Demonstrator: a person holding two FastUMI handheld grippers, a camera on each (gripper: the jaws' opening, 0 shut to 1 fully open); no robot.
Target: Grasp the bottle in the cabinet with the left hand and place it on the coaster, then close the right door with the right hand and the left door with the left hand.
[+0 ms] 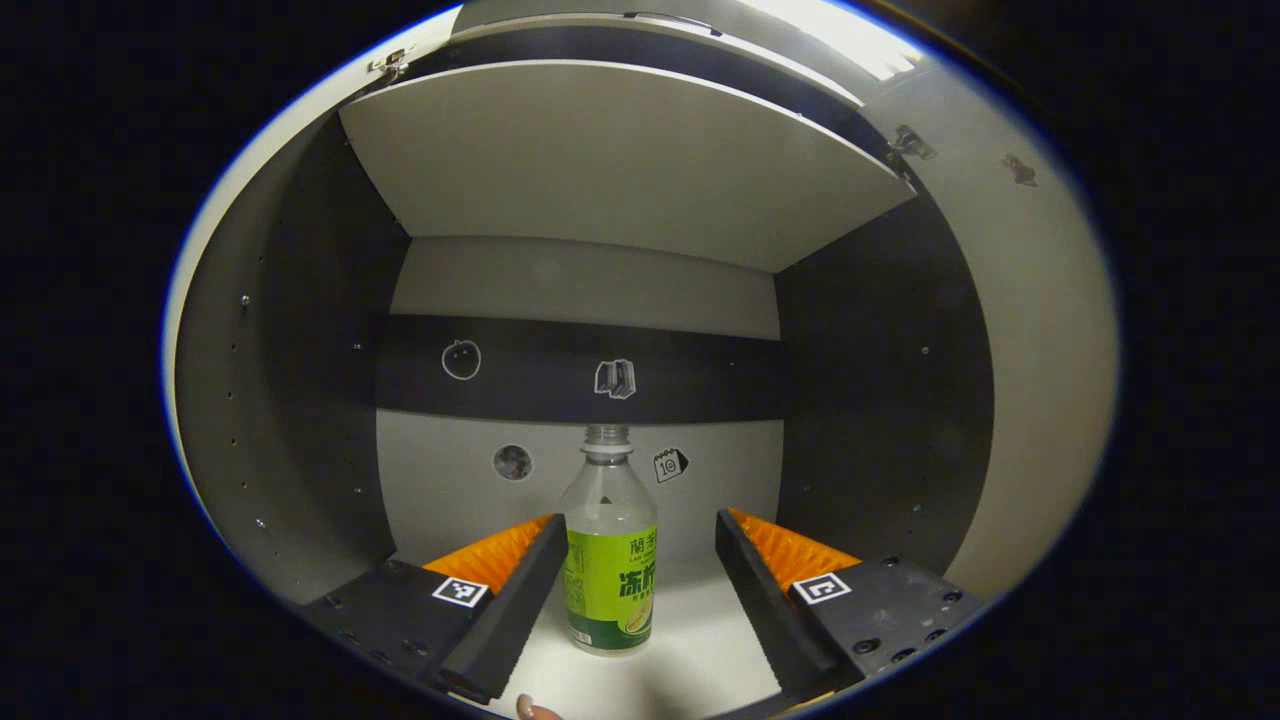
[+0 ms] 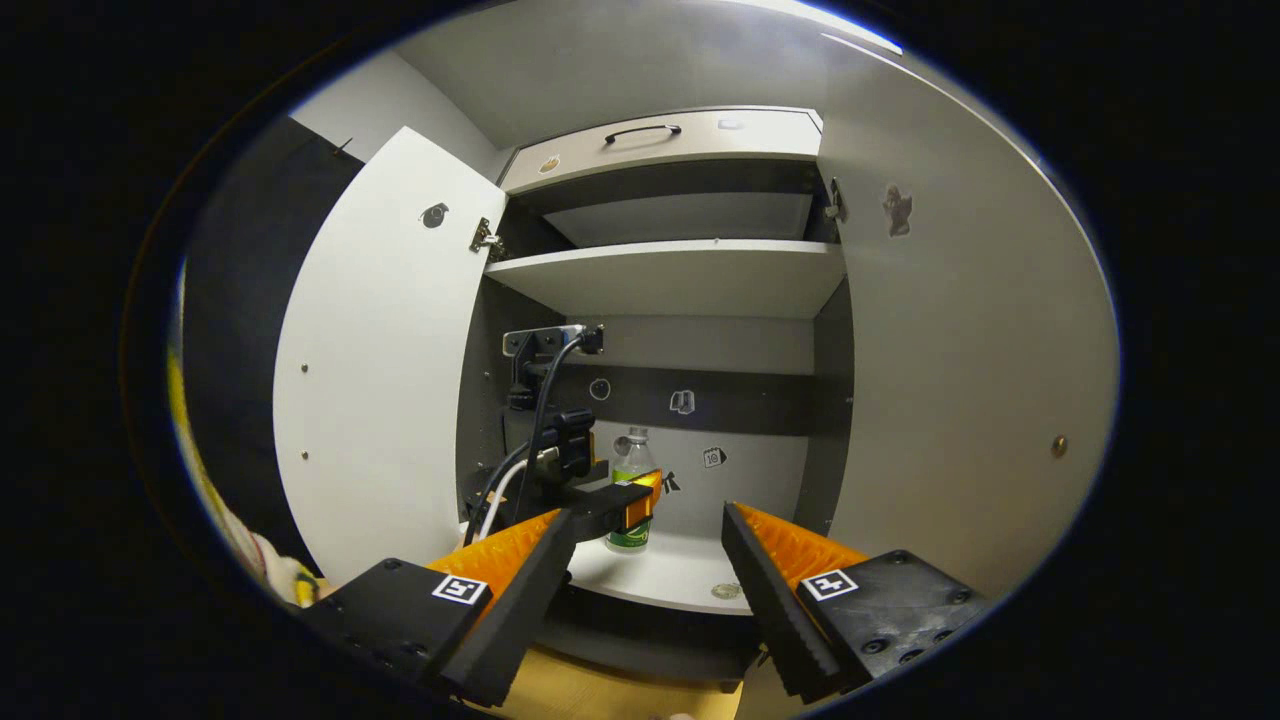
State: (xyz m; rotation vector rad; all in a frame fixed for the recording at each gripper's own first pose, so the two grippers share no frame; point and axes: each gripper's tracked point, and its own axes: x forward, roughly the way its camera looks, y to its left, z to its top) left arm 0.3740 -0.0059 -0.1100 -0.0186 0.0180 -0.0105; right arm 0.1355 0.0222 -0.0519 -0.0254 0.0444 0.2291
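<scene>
- The bottle (image 1: 610, 560) stands upright on the cabinet's bottom shelf (image 1: 700, 650), under the upper shelf (image 1: 620, 160), uncapped as far as the fisheye shows.
- The left gripper (image 1: 640, 575) has its fingers spread apart either side of the bottle, not touching it.
- Both cabinet doors, the left door (image 2: 385, 350) and the right door (image 2: 960, 350), stand open.
- The right gripper (image 2: 645, 560) waits in front of the cabinet, fingers apart, holding nothing.
</scene>
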